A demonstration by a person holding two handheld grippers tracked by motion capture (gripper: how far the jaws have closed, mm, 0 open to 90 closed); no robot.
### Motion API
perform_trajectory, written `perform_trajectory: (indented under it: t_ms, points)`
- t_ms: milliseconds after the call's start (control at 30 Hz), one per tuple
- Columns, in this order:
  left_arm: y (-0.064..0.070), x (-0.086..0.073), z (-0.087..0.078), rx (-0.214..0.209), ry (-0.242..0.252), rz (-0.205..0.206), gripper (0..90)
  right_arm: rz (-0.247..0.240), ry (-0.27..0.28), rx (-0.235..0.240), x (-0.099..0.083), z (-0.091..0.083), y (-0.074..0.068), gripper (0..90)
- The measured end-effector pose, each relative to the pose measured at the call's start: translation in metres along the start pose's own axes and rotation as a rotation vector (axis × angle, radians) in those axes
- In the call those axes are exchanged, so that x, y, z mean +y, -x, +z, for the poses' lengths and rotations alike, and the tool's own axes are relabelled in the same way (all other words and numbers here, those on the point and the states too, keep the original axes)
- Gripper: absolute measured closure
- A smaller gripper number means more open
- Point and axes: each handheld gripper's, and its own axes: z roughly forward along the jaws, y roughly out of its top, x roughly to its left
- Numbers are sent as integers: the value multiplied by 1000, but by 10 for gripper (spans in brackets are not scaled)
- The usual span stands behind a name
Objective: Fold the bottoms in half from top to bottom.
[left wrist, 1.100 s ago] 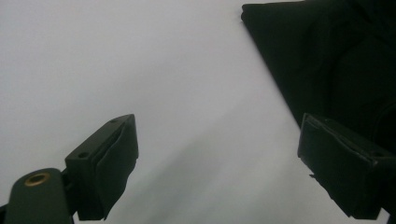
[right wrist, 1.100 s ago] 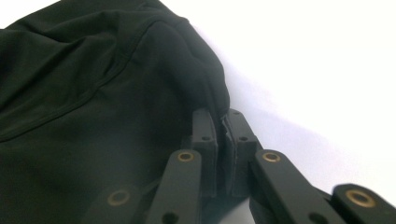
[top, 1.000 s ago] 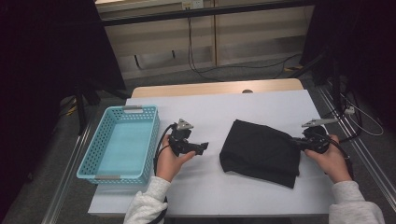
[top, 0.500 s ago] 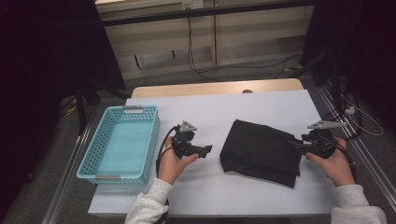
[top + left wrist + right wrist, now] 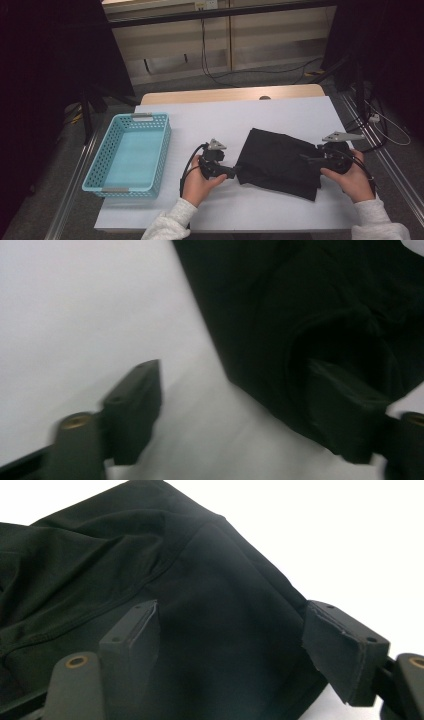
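Observation:
A folded black garment (image 5: pixel 280 160) lies on the white table (image 5: pixel 240 120), right of centre. My left gripper (image 5: pixel 234 171) is open at the garment's left edge; in the left gripper view one jaw is over the bare table and the other over the dark cloth (image 5: pixel 310 330). My right gripper (image 5: pixel 306 158) is open over the garment's right side. The right gripper view has the black fabric (image 5: pixel 165 580) lying between its spread jaws, with a stitched seam running across it.
A light blue plastic basket (image 5: pixel 131 154) stands empty at the table's left side. A wooden strip (image 5: pixel 230 94) borders the far edge. Cables lie on the floor beyond and to the right of the table.
Both grippers have moved inward toward the garment: the left one right to its left edge, the right one left over its right side. The garment lies where it was.

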Motion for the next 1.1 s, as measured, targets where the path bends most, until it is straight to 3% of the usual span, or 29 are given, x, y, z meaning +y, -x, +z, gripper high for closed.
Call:
perform_trajectory:
  t_ms: [167,300,400,467,533,667,733,867,1100]
  points:
    - [9,-4,5,1,-30,-4,373,-5,6,7,0,-1,-4,206]
    - [13,-6,6,38,-46,30,415,-16,-1,5,-3,-2,-5,202]
    - [19,-6,7,24,-56,20,561,-7,9,6,-4,-5,-6,201]
    - [20,-6,7,22,-59,25,599,-6,16,2,-4,-6,-5,202]
    - [20,-6,8,9,-59,3,690,-5,18,-1,-4,-7,-5,203]
    - [21,-8,8,-11,-54,-48,782,-5,23,-9,-4,-8,-5,203]
    - [21,-8,9,-13,-50,-54,820,-7,23,-9,-4,-7,-5,203]
    - [18,-8,8,-37,-64,-91,858,-4,33,-7,-3,-8,-6,203]
    - [8,-4,4,-32,-84,-130,865,-2,37,-8,-4,-10,-3,202]
